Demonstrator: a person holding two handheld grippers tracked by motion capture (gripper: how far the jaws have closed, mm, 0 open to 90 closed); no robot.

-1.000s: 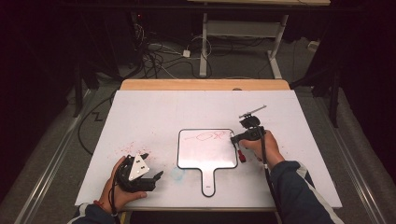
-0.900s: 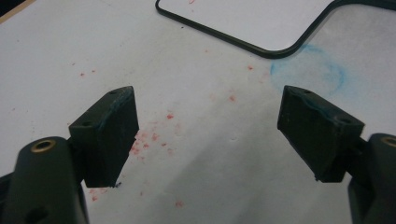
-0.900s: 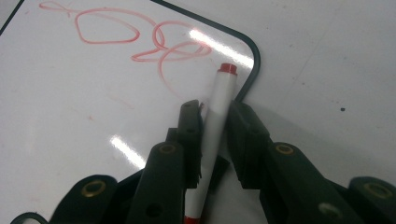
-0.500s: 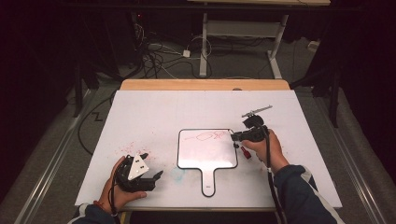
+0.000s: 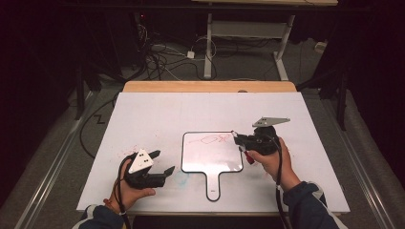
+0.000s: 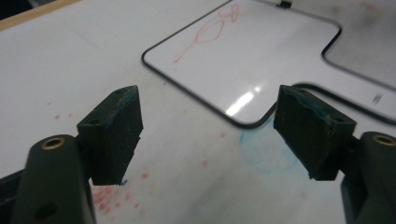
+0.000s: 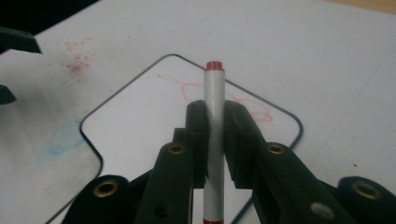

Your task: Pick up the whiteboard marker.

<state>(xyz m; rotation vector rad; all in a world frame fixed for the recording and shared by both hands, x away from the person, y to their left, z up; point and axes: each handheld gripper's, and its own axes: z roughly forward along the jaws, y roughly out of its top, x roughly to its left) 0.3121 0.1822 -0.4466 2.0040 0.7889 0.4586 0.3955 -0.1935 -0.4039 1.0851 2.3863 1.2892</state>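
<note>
From above, the small whiteboard [image 5: 211, 151] lies flat in the middle of the table [image 5: 143, 114], its handle pointing back toward the person. The right gripper [image 5: 240, 141] sits at the board's right edge, clamped on a marker [image 5: 244, 151] whose long axis runs slantwise, its far end out over the board's upper right corner near a red scribble [image 5: 212, 140]. The left gripper [image 5: 162, 162] rests on the table just off the board's lower left corner, jaws apart and empty (the hand looks parked there, no more). So the right hand is plainly the nearer one to the drawing, and I'd judge any further stroke or wipe would go leftward from it across the board.

In the left gripper view, the two jaws stand wide with nothing between them; the board's rounded corner [image 6: 252, 122] lies just ahead and to the right of them, and the scribble [image 6: 205, 35] is farther off across the board. A faint blue smudge [image 6: 268, 154] and red specks [image 6: 105, 198] mark the bare table.

In the right gripper view, the marker [image 7: 215, 107] stands straight up between the closed jaws, red-tipped end pointing away over the scribble [image 7: 187, 88]. Whether that end touches the board I can't tell.
</note>
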